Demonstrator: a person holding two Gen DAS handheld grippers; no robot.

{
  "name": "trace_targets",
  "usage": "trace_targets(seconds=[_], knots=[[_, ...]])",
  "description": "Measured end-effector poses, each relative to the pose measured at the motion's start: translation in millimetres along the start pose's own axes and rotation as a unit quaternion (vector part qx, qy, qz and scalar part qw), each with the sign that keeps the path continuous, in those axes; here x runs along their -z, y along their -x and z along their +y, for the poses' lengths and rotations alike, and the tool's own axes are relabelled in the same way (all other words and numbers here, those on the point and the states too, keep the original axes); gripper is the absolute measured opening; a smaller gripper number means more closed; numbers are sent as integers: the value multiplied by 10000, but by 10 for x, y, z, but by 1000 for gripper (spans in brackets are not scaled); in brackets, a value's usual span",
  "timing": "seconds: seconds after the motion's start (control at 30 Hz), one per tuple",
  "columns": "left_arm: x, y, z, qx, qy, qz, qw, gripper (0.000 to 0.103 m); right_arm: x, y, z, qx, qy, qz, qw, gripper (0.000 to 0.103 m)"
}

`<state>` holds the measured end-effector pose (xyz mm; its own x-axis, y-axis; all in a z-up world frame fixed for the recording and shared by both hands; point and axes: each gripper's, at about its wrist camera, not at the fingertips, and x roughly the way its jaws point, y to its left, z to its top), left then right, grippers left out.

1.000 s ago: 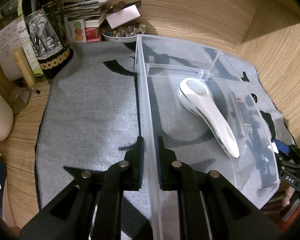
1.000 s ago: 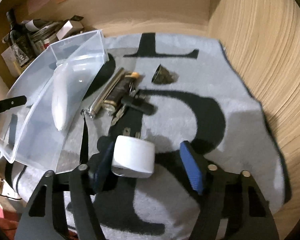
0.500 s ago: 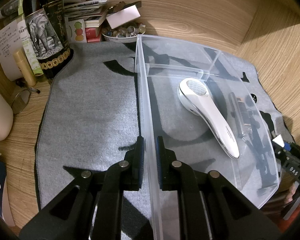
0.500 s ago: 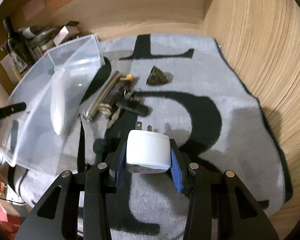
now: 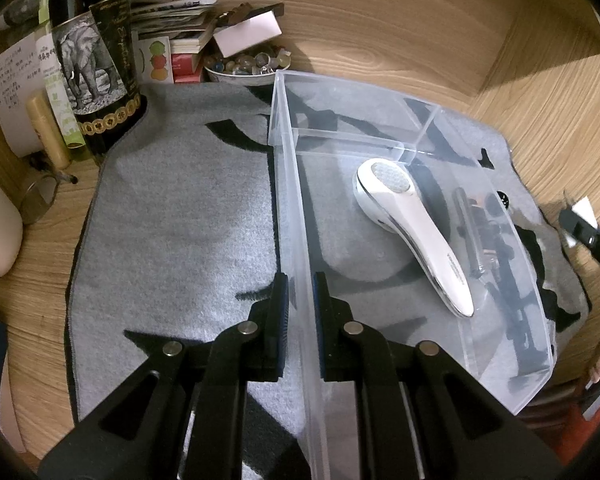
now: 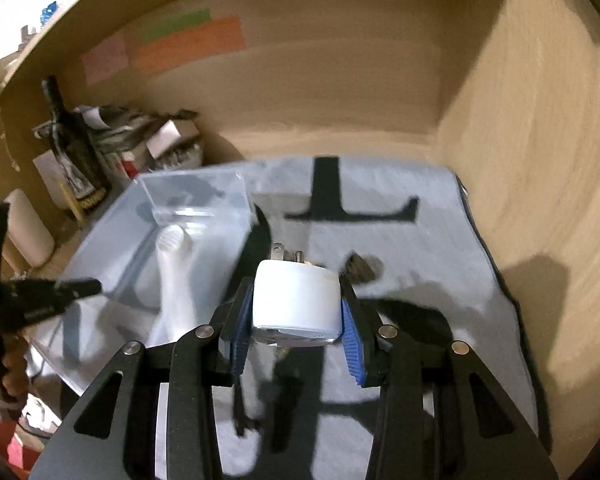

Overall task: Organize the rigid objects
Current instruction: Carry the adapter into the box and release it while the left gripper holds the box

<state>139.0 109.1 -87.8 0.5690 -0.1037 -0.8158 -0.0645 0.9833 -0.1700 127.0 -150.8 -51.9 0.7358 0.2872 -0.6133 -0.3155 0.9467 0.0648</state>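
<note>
My left gripper (image 5: 300,300) is shut on the near left wall of a clear plastic bin (image 5: 296,216), one pad on each side of the wall. Inside the bin lies a white handheld device (image 5: 416,232) with a round mesh head. My right gripper (image 6: 296,320) is shut on a white plug adapter (image 6: 296,300), held above the grey mat (image 6: 420,264) with its metal prongs pointing away from me. The bin (image 6: 196,200) and the white device (image 6: 172,264) show to the left of the adapter. The left gripper (image 6: 88,286) also appears there, at the bin's wall.
A dark bottle with an elephant label (image 5: 96,64), stacked papers and boxes (image 5: 188,28) and a bowl of small stones (image 5: 244,66) crowd the back left corner. Dark small objects (image 5: 496,248) lie on the mat beyond the bin's right wall. Wooden walls close the back and right.
The right gripper closed on the white plug adapter and lifted it off the mat, its view tilting upward. The left gripper stayed clamped on the bin wall.
</note>
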Motion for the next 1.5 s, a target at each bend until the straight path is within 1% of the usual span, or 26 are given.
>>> trace_targets(seconds=[0.2, 0.3, 0.57, 0.73, 0.83, 0.97, 1.07, 1.17, 1.4, 1.5], knots=[[-1, 2, 1, 1, 7, 1, 10000, 12, -238, 35, 272, -157, 340, -271, 9989, 36], [-6, 2, 4, 14, 25, 3, 10000, 12, -343, 19, 410, -254, 537, -339, 9977, 36], [-5, 5, -12, 23, 28, -3, 10000, 12, -448, -93, 783, -640, 913, -310, 9933, 36], [-5, 7, -17, 46, 34, -5, 10000, 12, -441, -241, 997, -795, 1174, -92, 9899, 36], [-4, 7, -20, 56, 32, -14, 10000, 12, -409, -327, 1103, -805, 1387, 67, 9870, 36], [4, 10, -21, 73, 27, -22, 10000, 12, -345, -472, 1220, -797, 1682, 364, 9819, 36], [5, 11, -21, 72, 27, -23, 10000, 12, -323, -583, 1287, -840, 1805, 669, 9777, 36], [5, 11, -21, 77, 31, -26, 10000, 12, -306, -661, 1363, -773, 2016, 874, 9725, 36], [11, 14, -17, 92, 31, -35, 9999, 13, -283, -755, 1407, -751, 2197, 1237, 9648, 36], [13, 14, -24, 88, 21, -37, 10000, 13, -273, -785, 1399, -767, 2150, 1340, 9643, 36]])
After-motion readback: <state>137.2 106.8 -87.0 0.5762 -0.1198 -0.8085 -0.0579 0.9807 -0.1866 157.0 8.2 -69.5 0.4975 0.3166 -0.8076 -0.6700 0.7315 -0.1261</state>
